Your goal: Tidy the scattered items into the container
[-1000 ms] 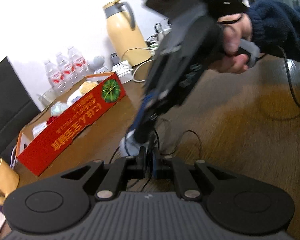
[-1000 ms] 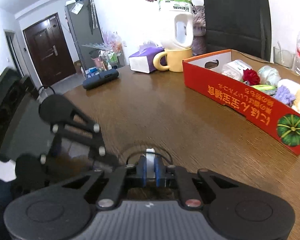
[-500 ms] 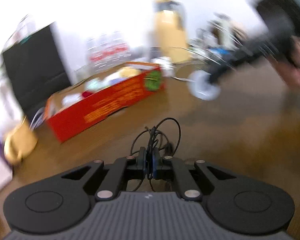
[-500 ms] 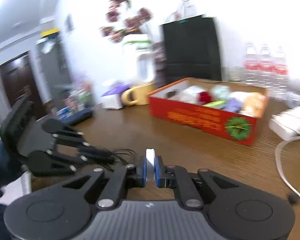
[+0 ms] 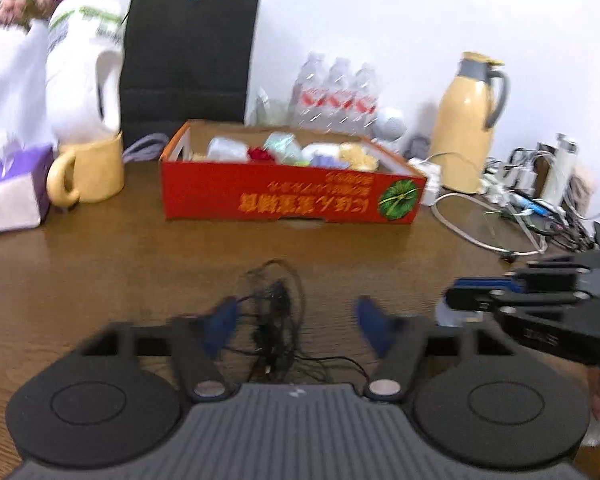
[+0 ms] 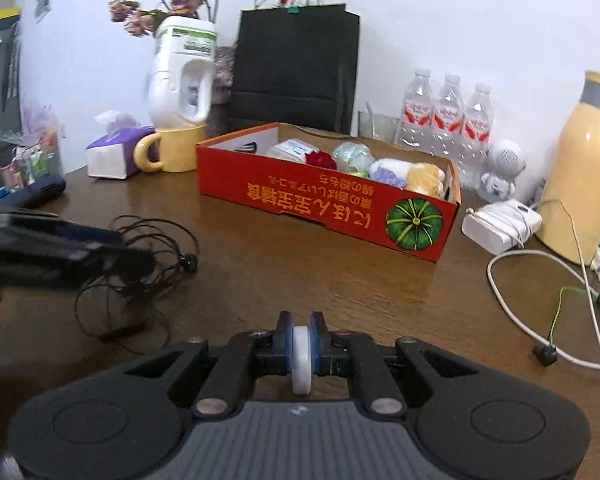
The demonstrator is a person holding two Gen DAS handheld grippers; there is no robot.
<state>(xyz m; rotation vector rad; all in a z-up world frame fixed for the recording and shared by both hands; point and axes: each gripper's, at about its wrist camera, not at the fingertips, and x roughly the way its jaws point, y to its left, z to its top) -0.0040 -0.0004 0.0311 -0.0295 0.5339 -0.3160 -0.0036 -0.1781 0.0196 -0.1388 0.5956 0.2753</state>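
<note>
The red cardboard box [image 5: 292,200] [image 6: 320,208] stands at the back of the wooden table and holds several small items. A tangle of black earphone cable [image 5: 274,320] [image 6: 140,264] lies on the table in front of it. My left gripper [image 5: 296,326] [image 6: 140,260] is opening; the cable sits loose between its blue pads [image 5: 220,324], nearer the left one. My right gripper [image 6: 302,338] is shut on a small white disc [image 6: 302,354], held above the table to the right of the cable. In the left wrist view it [image 5: 456,300] comes in from the right edge.
A yellow mug [image 6: 172,154], a tissue box [image 6: 112,152], a white jug with dried flowers [image 6: 184,76] and a black bag [image 6: 296,68] stand behind the box. Water bottles [image 6: 448,120], a yellow thermos [image 6: 580,168], a white charger [image 6: 500,226] and loose cables [image 6: 540,312] crowd the right.
The left jaws were shut on the black cable and have spread apart, leaving it on the table. Both views swung round to face the red box. The right gripper still holds the white disc.
</note>
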